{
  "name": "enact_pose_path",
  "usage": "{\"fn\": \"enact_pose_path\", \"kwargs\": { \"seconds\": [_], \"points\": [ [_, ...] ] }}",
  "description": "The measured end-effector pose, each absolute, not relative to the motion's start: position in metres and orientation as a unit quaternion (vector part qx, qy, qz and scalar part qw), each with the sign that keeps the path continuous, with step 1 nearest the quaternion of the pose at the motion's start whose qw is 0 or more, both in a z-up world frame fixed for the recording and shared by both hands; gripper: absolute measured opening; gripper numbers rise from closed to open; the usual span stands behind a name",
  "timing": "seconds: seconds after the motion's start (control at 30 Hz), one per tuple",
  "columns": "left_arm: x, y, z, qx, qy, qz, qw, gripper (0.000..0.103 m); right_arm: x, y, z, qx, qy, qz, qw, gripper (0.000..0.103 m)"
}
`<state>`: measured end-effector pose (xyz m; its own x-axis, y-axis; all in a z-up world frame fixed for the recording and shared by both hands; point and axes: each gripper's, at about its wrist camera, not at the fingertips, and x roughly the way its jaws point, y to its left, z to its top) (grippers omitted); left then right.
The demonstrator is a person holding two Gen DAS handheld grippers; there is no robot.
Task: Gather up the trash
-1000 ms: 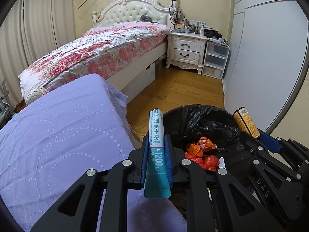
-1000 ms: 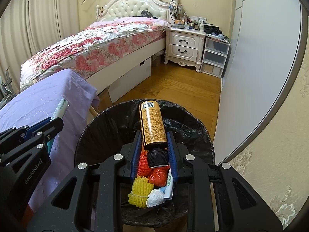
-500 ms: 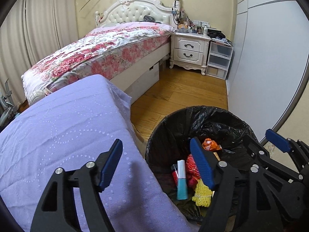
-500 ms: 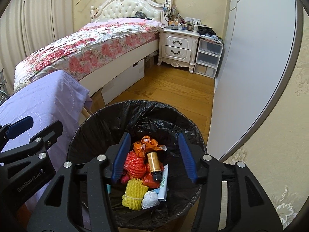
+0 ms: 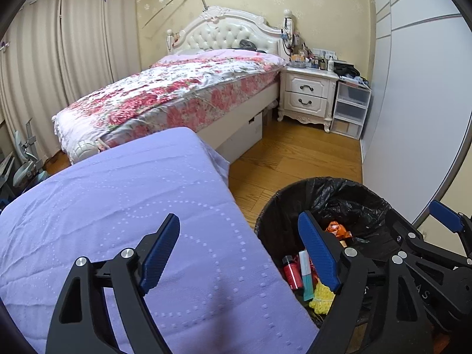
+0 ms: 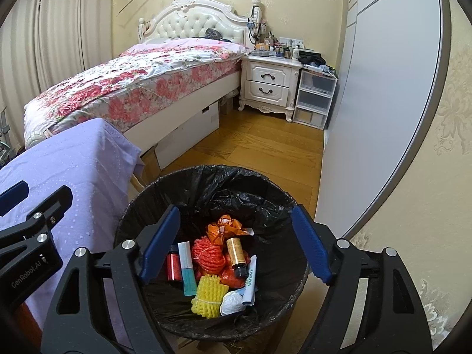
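A bin lined with a black bag (image 6: 206, 183) (image 5: 324, 191) stands on the floor beside the purple-covered table. Inside lie a teal and white tube (image 6: 187, 268) (image 5: 306, 271), an amber bottle with a black cap (image 6: 236, 253), red and yellow foam nets (image 6: 208, 295), an orange wrapper and a white wad. My right gripper (image 6: 234, 244) hangs over the bin, jaws opening, nothing between them. My left gripper (image 5: 239, 250) straddles the table edge and the bin's rim, jaws also opening and empty. Each gripper shows at the edge of the other's view.
The purple cloth-covered table (image 5: 118, 206) fills the left. Beyond it stand a bed with a floral cover (image 5: 177, 94), a white nightstand (image 5: 306, 94) and plastic drawers (image 5: 351, 109). A pale wardrobe door (image 6: 383, 88) runs along the right, wooden floor (image 6: 259, 147) between.
Both grippers opened wide and rose a little. The teal tube dropped from the left one and the amber bottle from the right one; both now lie in the bin.
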<state>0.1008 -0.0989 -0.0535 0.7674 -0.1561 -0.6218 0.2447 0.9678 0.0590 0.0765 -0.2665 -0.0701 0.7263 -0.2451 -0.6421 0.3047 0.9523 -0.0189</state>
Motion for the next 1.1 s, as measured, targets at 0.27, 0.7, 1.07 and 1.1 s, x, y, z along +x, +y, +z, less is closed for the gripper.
{"fn": "enact_pose_path", "kwargs": {
  "seconds": [0.27, 0.7, 1.07, 1.1],
  "points": [
    [0.083, -0.074, -0.040, 0.062, 0.307, -0.086, 0.946, 0.083, 0.060, -0.251, -0.054, 0.036, 0.321, -0.141, 0.936, 0.083],
    [0.048, -0.037, -0.019, 0.041, 0.287, -0.065, 0.955, 0.084, 0.027, -0.220, -0.025, 0.027, 0.285, -0.111, 0.952, 0.085],
    [0.024, -0.014, -0.015, 0.035, 0.279, -0.048, 0.958, 0.084, 0.007, -0.205, -0.016, 0.016, 0.271, -0.098, 0.958, 0.086],
    [0.022, -0.013, -0.015, 0.034, 0.279, -0.046, 0.959, 0.084, 0.005, -0.204, -0.014, 0.016, 0.269, -0.096, 0.958, 0.086]
  ]
}}
